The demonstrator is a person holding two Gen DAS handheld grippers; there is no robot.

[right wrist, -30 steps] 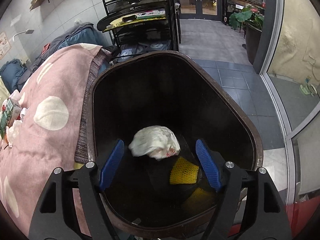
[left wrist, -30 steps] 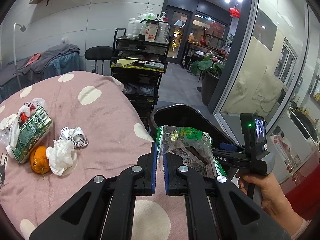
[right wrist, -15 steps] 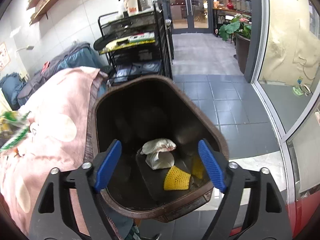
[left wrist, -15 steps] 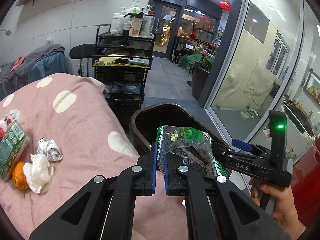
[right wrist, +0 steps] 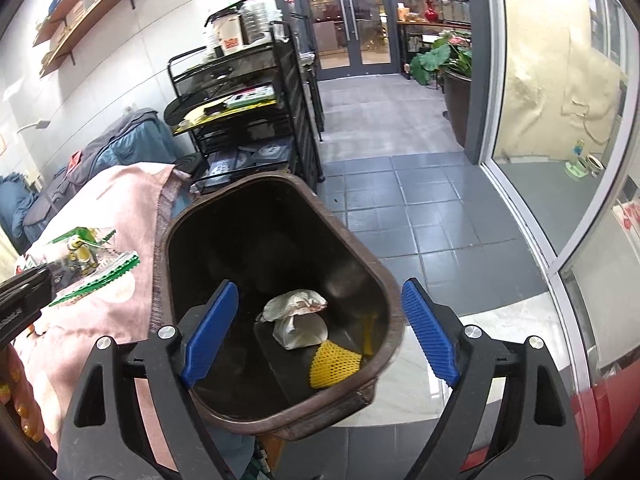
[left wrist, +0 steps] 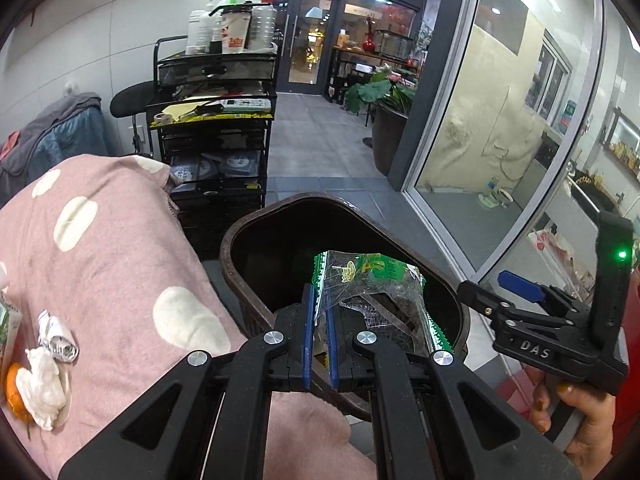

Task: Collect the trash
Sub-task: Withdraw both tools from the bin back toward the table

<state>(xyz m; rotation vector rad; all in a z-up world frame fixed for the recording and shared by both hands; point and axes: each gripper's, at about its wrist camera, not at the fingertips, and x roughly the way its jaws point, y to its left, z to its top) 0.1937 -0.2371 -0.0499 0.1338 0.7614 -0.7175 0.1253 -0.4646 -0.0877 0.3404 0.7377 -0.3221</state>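
left gripper (left wrist: 319,332): you've carried the green wrapper (left wrist: 372,296), clenched, over the bin (left wrist: 244,276) rim; drop next.
right gripper (right wrist: 316,328): released, empty, backed off.

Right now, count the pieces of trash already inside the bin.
2 visible: a crumpled white wrapper mid-floor of the bin, and a yellow foam net just in front of it. More may be hidden.

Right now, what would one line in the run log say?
left hand-held gripper: shut on green snack wrapper, at bin rim | right hand-held gripper: open, empty, over bin | step: drop pending
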